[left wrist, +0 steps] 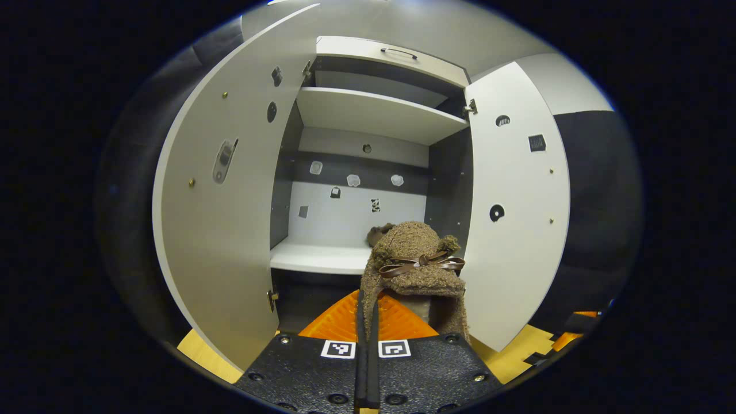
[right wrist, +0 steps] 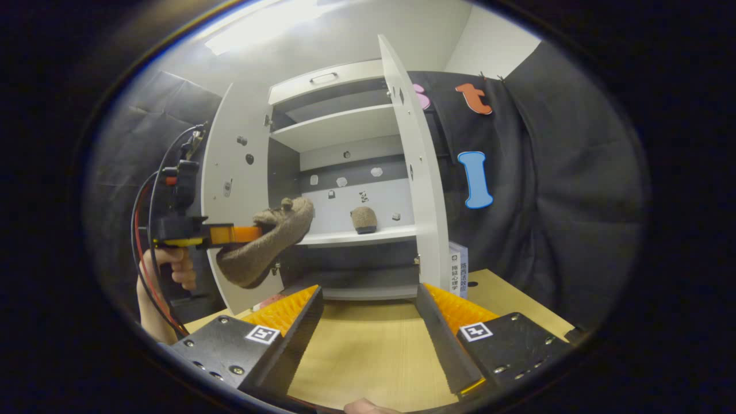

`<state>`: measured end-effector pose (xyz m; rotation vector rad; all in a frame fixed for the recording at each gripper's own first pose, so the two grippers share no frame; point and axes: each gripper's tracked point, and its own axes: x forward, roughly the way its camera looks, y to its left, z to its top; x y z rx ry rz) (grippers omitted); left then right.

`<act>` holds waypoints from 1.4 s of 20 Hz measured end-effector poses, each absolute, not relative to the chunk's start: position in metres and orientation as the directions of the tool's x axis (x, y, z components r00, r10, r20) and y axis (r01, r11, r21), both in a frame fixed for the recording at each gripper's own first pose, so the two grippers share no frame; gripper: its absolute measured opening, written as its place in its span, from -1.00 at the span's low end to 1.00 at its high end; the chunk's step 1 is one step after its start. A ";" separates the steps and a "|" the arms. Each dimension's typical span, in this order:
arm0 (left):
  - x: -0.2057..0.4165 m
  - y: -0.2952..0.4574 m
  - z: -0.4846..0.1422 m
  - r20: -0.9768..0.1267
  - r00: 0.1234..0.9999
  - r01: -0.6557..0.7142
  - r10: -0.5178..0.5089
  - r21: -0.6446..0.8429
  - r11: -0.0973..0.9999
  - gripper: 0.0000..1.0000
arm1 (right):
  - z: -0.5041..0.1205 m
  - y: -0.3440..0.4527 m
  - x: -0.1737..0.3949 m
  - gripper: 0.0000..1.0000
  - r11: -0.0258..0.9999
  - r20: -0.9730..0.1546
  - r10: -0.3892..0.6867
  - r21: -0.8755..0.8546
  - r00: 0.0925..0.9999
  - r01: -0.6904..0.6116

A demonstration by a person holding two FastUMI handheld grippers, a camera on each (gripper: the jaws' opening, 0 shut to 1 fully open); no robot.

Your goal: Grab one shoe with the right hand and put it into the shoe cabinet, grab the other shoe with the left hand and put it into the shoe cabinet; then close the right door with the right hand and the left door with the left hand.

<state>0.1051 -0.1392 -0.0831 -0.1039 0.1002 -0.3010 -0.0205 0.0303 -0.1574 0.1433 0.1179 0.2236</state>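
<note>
A fuzzy brown shoe with a bow (left wrist: 417, 264) hangs in front of the open white shoe cabinet (left wrist: 374, 112), and my left gripper (left wrist: 367, 310) is shut on its edge. In the right gripper view the same shoe (right wrist: 270, 238) is held toe-up at the cabinet's left side by the left gripper (right wrist: 233, 234), a hand gripping its handle. The other brown shoe (right wrist: 363, 219) stands on the lower shelf (right wrist: 379, 236); it peeks out behind the held one (left wrist: 379, 233). My right gripper (right wrist: 368, 322) is open over the wooden table, with nothing between its fingers.
Both doors stand wide open: the left door (left wrist: 218, 230) and the right door (left wrist: 517, 207), also the left door (right wrist: 230, 172) and the right door (right wrist: 422, 184). A wooden table top (right wrist: 368, 356) lies before the cabinet. A small sign (right wrist: 458, 270) stands by the right door.
</note>
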 end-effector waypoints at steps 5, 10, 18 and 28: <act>0.168 -0.149 -0.049 -0.089 0.944 0.303 -0.318 -0.153 0.941 -0.99 | -0.160 0.026 -0.021 0.92 0.961 -0.105 0.235 0.174 0.966 -0.215; 0.243 -0.151 -0.025 -0.057 0.962 0.258 -0.267 -0.133 0.957 -0.99 | -0.153 0.031 -0.026 0.96 0.951 -0.076 0.268 0.182 0.960 -0.251; 0.362 -0.129 -0.064 -0.160 0.983 0.070 -0.085 -0.097 0.993 -0.99 | -0.136 0.037 -0.033 0.96 0.947 -0.002 0.284 0.155 0.959 -0.280; 0.417 -0.109 -0.112 -0.207 0.977 -0.001 -0.041 -0.202 0.979 -0.99 | -0.132 0.043 -0.026 0.96 0.950 0.033 0.286 0.125 0.958 -0.288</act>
